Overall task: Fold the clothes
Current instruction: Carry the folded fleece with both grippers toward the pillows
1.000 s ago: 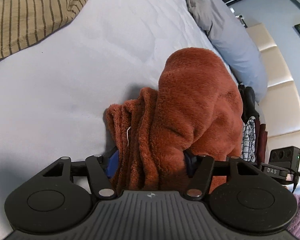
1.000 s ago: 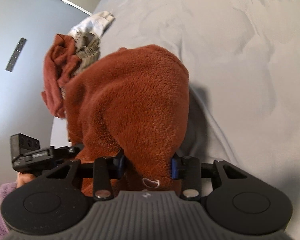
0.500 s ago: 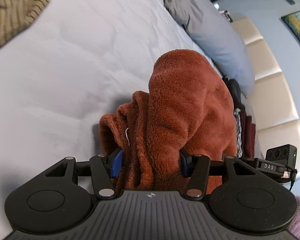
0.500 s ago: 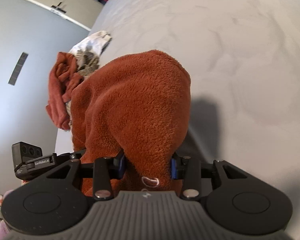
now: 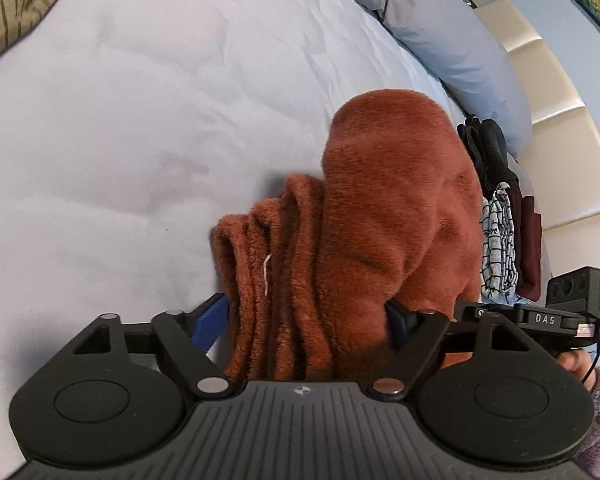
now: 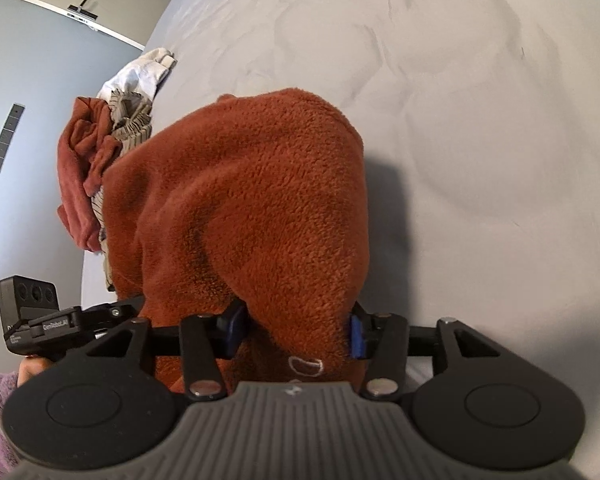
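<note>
The left gripper (image 5: pixel 308 320) has its jaws pinching a thick bunch of the rust-red fleece garment (image 5: pixel 380 208), several pleated layers stacked between the blue pads. The right gripper (image 6: pixel 296 332) has its jaws pressed onto another bunch of the same fleece, with a small stitched oval mark showing just below the pinch. The garment hangs between the 2 grippers as a rounded hump over the pale grey bed (image 5: pixel 140 120), toward the side of the bed near the headboard; whether its lower edge touches the sheet cannot be told.

Risks, as a judgement: the left pinch holds many loose layers, so the outer folds could slide out if the grippers pull apart sharply. The fleece is bulky and soft, so a fold set down carelessly may spring open or land skewed. Lowering it too near the side piles could drag or cover them.

Count: 2 grippers, 1 held fleece garment, 1 grey pillow (image 5: pixel 452 44) at the head of the bed, 1 striped tan cloth (image 5: pixel 16 4) at the far left corner, 1 pile of dark and checked clothes (image 5: pixel 500 220) beside the headboard, and 1 heap of red, white and striped clothes (image 6: pixel 104 144) at the bed's edge in the right wrist view.
</note>
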